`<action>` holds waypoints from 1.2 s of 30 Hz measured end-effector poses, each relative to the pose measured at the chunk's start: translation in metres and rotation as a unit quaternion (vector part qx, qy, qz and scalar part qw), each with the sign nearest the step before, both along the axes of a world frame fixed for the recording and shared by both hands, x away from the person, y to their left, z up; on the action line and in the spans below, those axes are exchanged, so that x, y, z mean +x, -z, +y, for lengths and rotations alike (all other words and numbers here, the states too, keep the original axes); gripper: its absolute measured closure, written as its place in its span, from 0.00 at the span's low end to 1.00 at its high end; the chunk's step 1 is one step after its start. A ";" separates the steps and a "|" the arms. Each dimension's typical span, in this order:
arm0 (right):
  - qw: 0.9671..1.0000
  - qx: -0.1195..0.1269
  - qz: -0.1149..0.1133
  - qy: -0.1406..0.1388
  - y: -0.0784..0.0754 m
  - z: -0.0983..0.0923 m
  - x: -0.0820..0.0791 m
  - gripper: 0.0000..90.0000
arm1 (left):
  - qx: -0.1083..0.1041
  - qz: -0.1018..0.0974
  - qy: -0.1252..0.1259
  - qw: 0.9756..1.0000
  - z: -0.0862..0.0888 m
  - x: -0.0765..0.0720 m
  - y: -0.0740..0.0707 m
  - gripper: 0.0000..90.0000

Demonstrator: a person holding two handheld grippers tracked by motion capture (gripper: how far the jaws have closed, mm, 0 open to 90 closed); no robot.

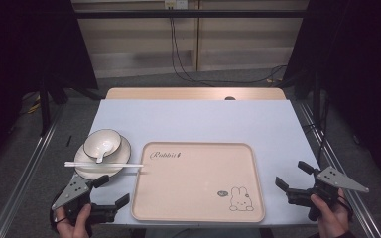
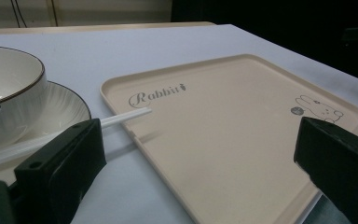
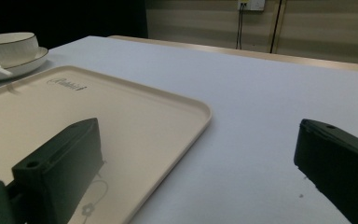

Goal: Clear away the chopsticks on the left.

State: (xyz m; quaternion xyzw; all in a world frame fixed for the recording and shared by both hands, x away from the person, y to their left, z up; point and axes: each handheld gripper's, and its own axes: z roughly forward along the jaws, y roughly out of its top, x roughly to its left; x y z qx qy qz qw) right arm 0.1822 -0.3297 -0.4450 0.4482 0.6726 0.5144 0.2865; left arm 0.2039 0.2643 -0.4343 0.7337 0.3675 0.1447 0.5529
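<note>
The table (image 1: 193, 121) with its pale blue-white top takes up the middle of the high view, a strip of bare wood showing along the far edge. On it sits the big one: a beige tray (image 1: 198, 181) up against the near edge, about centre, "Rabbit" written at its far left corner and a little rabbit drawn at its near right corner. Nothing lies inside it.

Over to the left edge of the table, just beside the tray, there's a white plate (image 1: 87, 167) with a dark rim, and a white bowl (image 1: 110, 137) sits on its far part. A white spoon (image 1: 102, 150) rests in the bowl, handle leaning over the near rim. A pair of white chopsticks (image 1: 104, 164) lies across the plate, tips reaching over the tray's left rim, clear in the left gripper view too.

Down at the near left corner, the left gripper (image 1: 114, 191) is held in a hand, jaws spread wide, nothing between them, pointing toward the tray. At the near right corner, the right gripper (image 1: 294, 175) is held the same way, jaws apart and empty, hovering off the tray's right side.
</note>
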 end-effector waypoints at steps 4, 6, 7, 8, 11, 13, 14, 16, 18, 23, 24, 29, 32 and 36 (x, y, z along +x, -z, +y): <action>1.000 -0.004 0.000 -0.002 0.002 0.001 0.002 0.00 | 0.002 -0.003 -0.001 1.000 0.001 0.000 0.000 0.02; 1.000 -0.004 -0.004 -0.006 0.002 0.002 0.001 0.00 | 0.002 -0.001 -0.004 1.000 0.001 0.000 -0.001 0.02; 1.000 -0.005 -0.006 -0.005 0.002 0.002 0.001 0.00 | 0.004 -0.002 -0.004 1.000 0.001 0.000 -0.001 0.02; 1.000 -0.007 -0.008 -0.006 0.002 0.002 0.001 0.00 | 0.009 0.000 0.000 1.000 0.001 0.000 -0.001 0.02; 1.000 -0.007 -0.011 -0.006 0.002 0.002 0.001 0.00 | 0.016 0.002 0.006 1.000 0.001 0.000 -0.002 0.02; 1.000 -0.007 -0.008 -0.011 0.002 0.003 0.001 0.00 | 0.020 0.000 0.006 1.000 0.002 0.001 -0.002 0.02; 1.000 -0.009 -0.010 -0.009 0.002 0.003 0.001 0.00 | 0.016 0.000 0.005 1.000 0.002 0.001 -0.002 0.02; 1.000 -0.010 -0.010 -0.008 0.002 0.004 0.001 0.00 | 0.020 -0.005 -0.003 1.000 0.005 0.001 -0.004 0.03; 1.000 -0.011 -0.013 -0.009 0.002 0.004 0.001 0.00 | 0.024 -0.005 -0.006 1.000 0.008 0.001 -0.005 0.03; 1.000 -0.010 -0.012 -0.008 0.002 0.004 0.001 0.00 | 0.030 0.009 -0.030 0.999 0.023 0.003 -0.007 0.05; 1.000 -0.010 -0.012 -0.008 0.002 0.005 0.001 0.00 | 0.030 0.012 -0.037 0.999 0.026 0.003 -0.008 0.05; 1.000 -0.011 -0.015 -0.006 0.002 0.005 0.001 0.00 | 0.055 0.002 -0.009 0.998 0.039 0.007 -0.011 0.05; 1.000 -0.011 -0.015 -0.006 0.002 0.005 0.001 0.00 | 0.080 -0.005 -0.001 0.997 0.046 0.010 -0.013 0.05; 1.000 -0.011 -0.016 -0.007 0.002 0.005 0.001 0.00 | 0.068 0.002 0.018 0.998 0.057 0.018 -0.014 0.05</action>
